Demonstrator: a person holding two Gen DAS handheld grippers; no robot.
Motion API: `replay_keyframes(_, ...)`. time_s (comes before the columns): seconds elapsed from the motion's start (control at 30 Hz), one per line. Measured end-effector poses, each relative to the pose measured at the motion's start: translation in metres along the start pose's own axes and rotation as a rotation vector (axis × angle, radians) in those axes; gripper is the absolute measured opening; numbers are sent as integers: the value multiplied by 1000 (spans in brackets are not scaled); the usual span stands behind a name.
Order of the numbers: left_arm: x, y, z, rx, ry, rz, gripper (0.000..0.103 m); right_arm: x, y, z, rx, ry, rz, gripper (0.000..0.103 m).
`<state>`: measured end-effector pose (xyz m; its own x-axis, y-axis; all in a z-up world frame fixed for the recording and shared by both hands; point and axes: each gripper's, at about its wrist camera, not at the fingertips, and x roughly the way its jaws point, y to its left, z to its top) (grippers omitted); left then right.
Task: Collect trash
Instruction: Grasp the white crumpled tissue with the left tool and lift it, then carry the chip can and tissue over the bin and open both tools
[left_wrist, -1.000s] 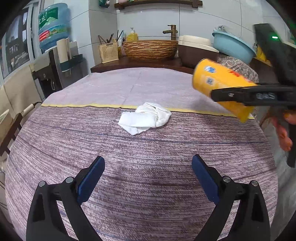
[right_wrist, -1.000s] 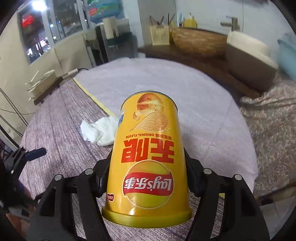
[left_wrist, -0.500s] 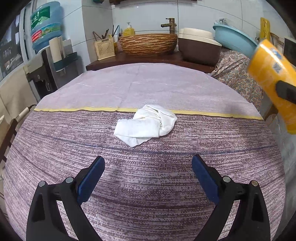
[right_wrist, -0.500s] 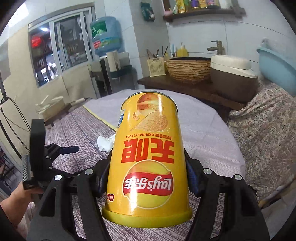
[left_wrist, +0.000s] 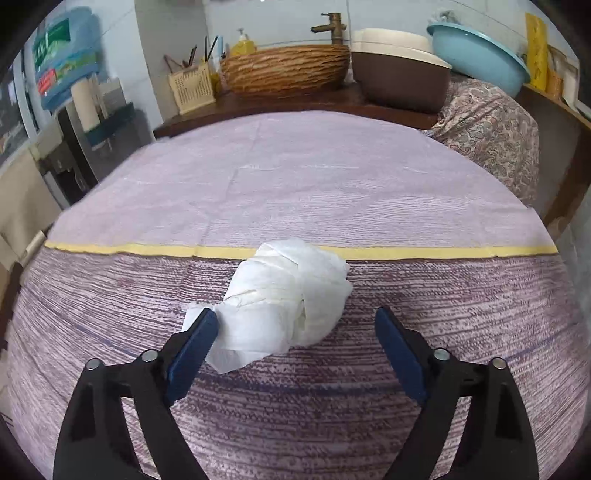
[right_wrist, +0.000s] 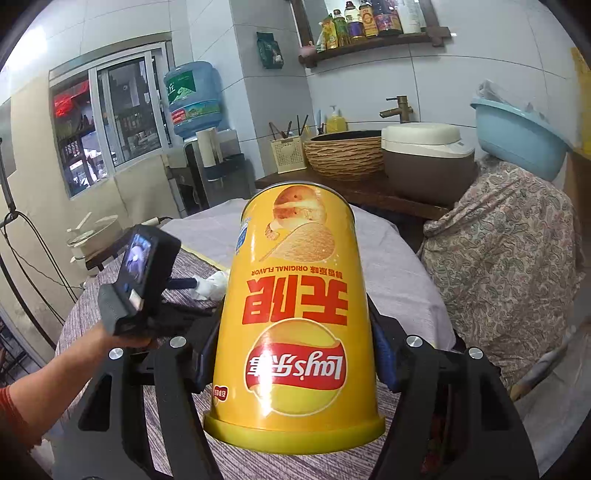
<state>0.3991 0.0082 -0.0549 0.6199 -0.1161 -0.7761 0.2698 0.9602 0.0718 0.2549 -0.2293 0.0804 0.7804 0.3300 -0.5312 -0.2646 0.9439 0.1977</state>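
Closer now than a second ago, the left gripper (left_wrist: 291, 345) has come down over the crumpled white paper tissue (left_wrist: 286, 301) on the purple woven tablecloth (left_wrist: 295, 424), jaws spread wide, its left pad touching the wad's tail. The right gripper (right_wrist: 291, 354) stays clamped on the tall yellow cardboard crisp can (right_wrist: 295, 321), lifted off the table. Closing now could pinch only that loose tail, letting the wad unravel. Only the right view shows the can; no bin appears in either.
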Motion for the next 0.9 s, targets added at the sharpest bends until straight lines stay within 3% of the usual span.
replay_keyframes(0.1, 4, 10, 3, -55, 7, 3, 67, -4, 0, -7, -1, 0, -7, 66)
replay_keyframes(0.2, 3, 15, 5, -67, 4, 46, 37, -7, 3, -11, -18, -6, -18, 66)
replay_keyframes(0.33, -1, 24, 3, -122, 0, 26, 17, -8, 6, -15, -24, -13, -12, 66)
replay_keyframes(0.6, -27, 23, -6, -157, -62, -1, 12, -11, 11, -21, -32, -31, -14, 66)
replay_keyframes(0.9, -107, 1, -37, -156, -210, -61, 12, -15, 14, -29, -27, -28, 7, 66)
